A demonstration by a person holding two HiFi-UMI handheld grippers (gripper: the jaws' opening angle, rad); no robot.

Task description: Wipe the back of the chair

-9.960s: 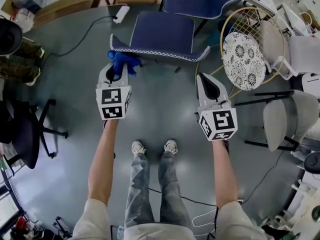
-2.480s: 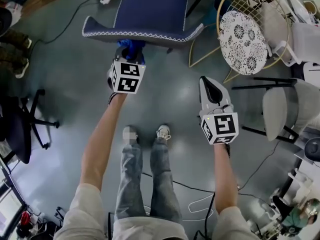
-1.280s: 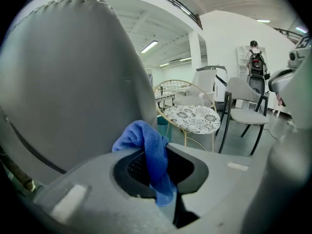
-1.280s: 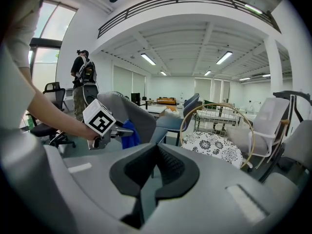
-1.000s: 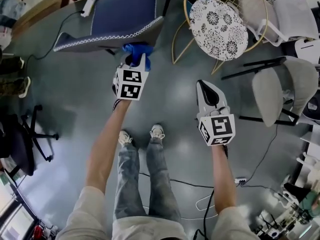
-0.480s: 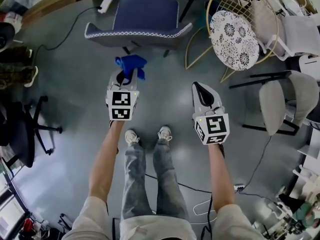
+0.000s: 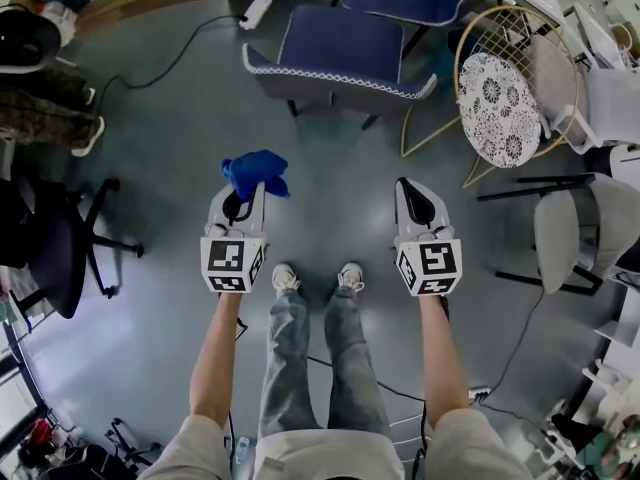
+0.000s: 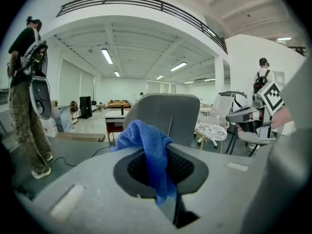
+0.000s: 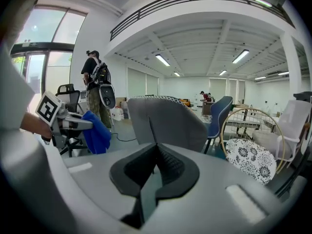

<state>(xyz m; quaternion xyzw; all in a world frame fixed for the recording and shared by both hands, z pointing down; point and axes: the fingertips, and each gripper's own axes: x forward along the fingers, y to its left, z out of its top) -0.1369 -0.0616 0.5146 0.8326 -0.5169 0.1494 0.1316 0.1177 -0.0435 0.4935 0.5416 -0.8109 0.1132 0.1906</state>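
The blue chair (image 7: 340, 48) stands ahead of me, its grey back (image 7: 335, 83) turned my way. In the gripper views that back (image 8: 170, 118) (image 9: 165, 123) rises upright a short way off. My left gripper (image 7: 250, 190) (image 8: 163, 150) is shut on a blue cloth (image 7: 256, 173) (image 8: 151, 152), held over the floor well short of the chair. Beside it my right gripper (image 7: 412, 186) (image 9: 155, 150) is shut, with nothing between its jaws. The right gripper view shows the left gripper and the cloth (image 9: 95, 130) hanging at its left.
A gold wire chair with a patterned cushion (image 7: 500, 108) stands right of the blue chair, with grey chairs (image 7: 575, 233) further right. A black office chair (image 7: 50, 258) is at the left. A person (image 8: 24, 91) stands at the far left; a power strip (image 7: 250, 10) lies on the floor.
The left gripper with the cloth, at the chair's back edge a second ago, has drawn back toward me. The chair now lies farther from both grippers.
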